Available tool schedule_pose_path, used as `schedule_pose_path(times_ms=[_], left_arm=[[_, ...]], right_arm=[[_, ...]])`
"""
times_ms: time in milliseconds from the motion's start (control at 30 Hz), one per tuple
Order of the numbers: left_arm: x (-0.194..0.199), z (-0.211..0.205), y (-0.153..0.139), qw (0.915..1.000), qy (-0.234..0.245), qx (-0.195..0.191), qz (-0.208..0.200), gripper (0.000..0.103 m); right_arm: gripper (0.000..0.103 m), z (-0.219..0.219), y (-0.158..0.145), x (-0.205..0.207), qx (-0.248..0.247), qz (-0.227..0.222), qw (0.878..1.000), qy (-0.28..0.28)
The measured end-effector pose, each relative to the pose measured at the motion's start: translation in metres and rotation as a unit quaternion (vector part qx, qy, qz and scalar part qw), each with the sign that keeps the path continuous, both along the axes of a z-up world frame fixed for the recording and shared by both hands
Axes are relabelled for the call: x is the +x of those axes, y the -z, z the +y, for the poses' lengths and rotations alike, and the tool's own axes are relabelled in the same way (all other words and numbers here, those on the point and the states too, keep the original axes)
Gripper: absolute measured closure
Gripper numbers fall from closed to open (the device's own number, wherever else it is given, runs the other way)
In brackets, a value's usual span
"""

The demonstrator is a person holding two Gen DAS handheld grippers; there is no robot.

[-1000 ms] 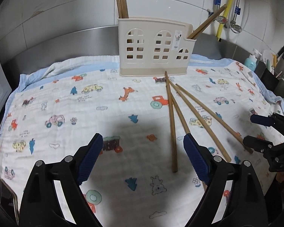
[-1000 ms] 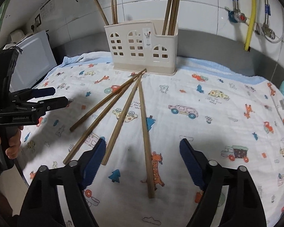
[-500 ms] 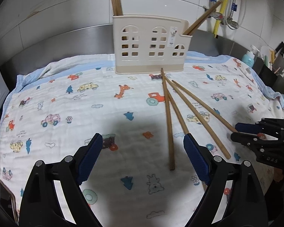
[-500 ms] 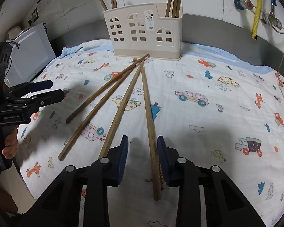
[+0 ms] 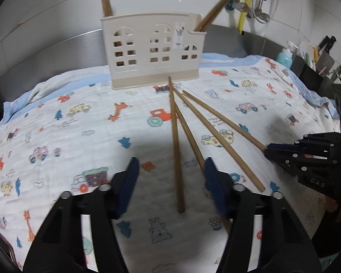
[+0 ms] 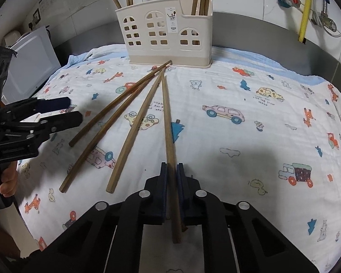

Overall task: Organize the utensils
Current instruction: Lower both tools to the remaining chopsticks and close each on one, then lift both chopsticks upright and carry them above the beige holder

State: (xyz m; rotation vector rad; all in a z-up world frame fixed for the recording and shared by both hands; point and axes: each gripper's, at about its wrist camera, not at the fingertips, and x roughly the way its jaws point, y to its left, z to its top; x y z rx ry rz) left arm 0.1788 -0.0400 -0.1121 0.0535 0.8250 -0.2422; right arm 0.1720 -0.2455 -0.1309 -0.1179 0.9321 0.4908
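White quilted cloth [image 6: 238, 86] printed with cartoon cars covers the counter. Left gripper [image 5: 170, 179], jaws closing, straddles one wooden chopstick [image 5: 176, 141] without touching. Right gripper [image 6: 170, 177] is clamped on another chopstick [image 6: 167, 118]. Behind stands a cream plastic holder [image 6: 163, 29] with window-shaped cutouts.

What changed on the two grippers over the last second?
The right gripper went from wide open to shut on the rightmost brown wooden chopstick on the cartoon-print cloth. The left gripper has come forward over the leftmost chopstick; its jaws are closing either side of it, not yet pressing. The two middle chopsticks and the cream plastic holder stayed put.
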Motion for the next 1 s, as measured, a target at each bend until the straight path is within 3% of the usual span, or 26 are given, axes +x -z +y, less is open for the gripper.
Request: schedule_pose_path(times_ms=[200,400,1000], left_arm=[[0.013,-0.005,0.009,0.9998,0.008,-0.009,0.018,0.071],[0.024,-0.007,0.017,0.9992,0.011,-0.016,0.035,0.084],[0.031,-0.01,0.02,0.9986,-0.014,-0.002,0.051,0.098]], right_arm=[[0.095,0.001,0.0,-0.001,-0.007,-0.005,1.0,-0.003],[0.095,0.001,0.001,-0.001,-0.006,-0.006,1.0,-0.003],[0.096,0.003,0.001,-0.002,-0.014,-0.012,1.0,-0.004]])
